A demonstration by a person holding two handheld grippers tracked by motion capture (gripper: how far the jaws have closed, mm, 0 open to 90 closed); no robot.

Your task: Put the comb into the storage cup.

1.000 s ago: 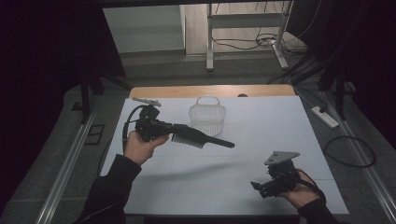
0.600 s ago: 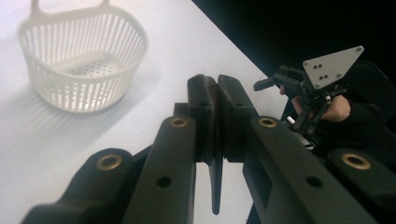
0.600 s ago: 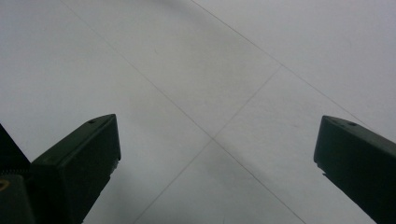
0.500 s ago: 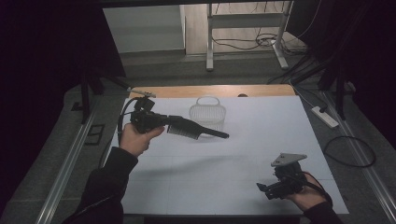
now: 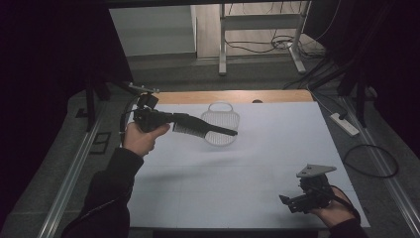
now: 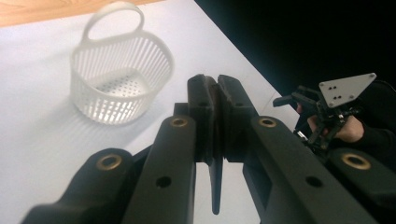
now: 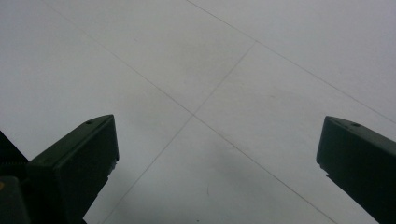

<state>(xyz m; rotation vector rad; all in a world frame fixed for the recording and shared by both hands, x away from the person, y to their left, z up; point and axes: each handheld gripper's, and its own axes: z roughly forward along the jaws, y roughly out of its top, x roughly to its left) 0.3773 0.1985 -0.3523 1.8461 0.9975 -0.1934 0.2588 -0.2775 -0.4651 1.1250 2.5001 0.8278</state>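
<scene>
My left gripper [image 5: 184,120] is held above the table's left side, shut on a black comb [image 5: 208,130] that points right. The comb's tip hangs in front of a white slotted plastic basket [image 5: 221,142] with a loop handle. In the left gripper view the jaws [image 6: 217,88] are pressed together on the comb [image 6: 215,186], seen edge-on, with the basket [image 6: 119,79] just beyond on the left. My right gripper [image 5: 288,201] rests low near the front right corner, open and empty; its jaws [image 7: 217,140] stand wide apart over bare white table.
The white table top [image 5: 257,163] ends in a wooden strip [image 5: 233,95] at the far edge. The right hand with its gripper [image 6: 299,100] appears far off in the left gripper view. Cables, a power strip [image 5: 344,124] and a metal stand lie on the floor beyond.
The left hand has lifted the comb and carried it toward the far side, nearer the basket. The right gripper has drifted slightly to the right, still open.
</scene>
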